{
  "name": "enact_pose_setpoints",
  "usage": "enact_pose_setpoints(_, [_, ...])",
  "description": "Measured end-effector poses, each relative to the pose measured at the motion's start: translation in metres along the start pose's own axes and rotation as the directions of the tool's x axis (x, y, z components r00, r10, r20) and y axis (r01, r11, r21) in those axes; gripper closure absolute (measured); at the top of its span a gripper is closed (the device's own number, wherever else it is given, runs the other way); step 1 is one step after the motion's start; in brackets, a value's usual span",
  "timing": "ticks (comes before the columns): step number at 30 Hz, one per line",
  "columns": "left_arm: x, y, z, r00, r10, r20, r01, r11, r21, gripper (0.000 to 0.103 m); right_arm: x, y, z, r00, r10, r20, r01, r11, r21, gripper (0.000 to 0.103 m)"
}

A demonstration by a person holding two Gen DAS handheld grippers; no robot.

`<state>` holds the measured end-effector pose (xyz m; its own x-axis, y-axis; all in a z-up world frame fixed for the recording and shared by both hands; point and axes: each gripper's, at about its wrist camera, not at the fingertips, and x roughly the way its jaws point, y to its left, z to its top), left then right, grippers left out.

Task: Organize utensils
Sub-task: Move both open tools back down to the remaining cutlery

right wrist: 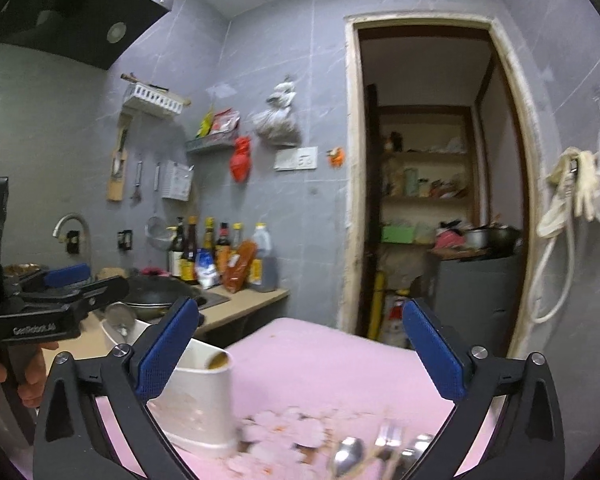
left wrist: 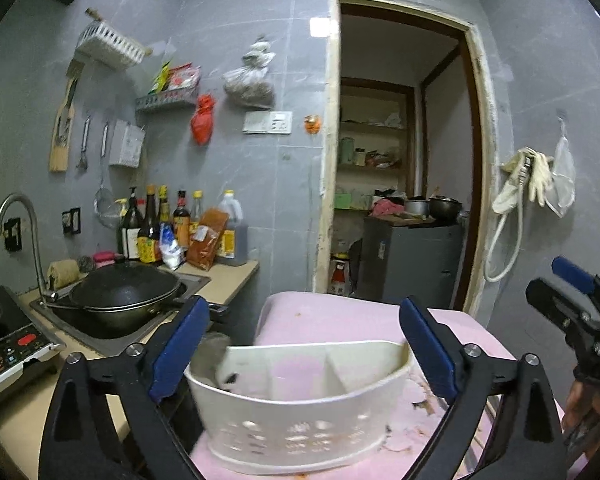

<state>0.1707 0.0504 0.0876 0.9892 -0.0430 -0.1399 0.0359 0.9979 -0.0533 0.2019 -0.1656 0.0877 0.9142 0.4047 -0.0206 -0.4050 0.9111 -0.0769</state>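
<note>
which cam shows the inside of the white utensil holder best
The left wrist view: the white utensil holder sits centred between the open left gripper, with its dividers and empty-looking compartments visible from above. The right wrist view catches only one blurred end of it, partly behind a finger.

We see a pink, flower-printed tabletop (right wrist: 320, 364) ahead of both grippers. On it stand a white perforated plastic caddy with inner dividers (left wrist: 300, 412) and, low between the right gripper's fingers, blurred metal spoons (right wrist: 350, 458).
</note>
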Motion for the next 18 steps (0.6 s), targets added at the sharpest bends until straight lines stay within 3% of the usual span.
enact_pose_setpoints(10, [0.004,-0.054,-0.022,0.992,-0.115,-0.058,0.118,0.992,0.051,0.007,-0.039,-0.048,-0.019,0.993,-0.118,-0.017,0.117,0.993,-0.016,0.0])
enact_pose_setpoints(18, [0.024,-0.095,-0.046,0.96,-0.206,-0.189,0.226,0.97,0.088,0.007,-0.043,-0.09,-0.045,0.971,-0.201,-0.13,0.203,0.979,0.003,0.0])
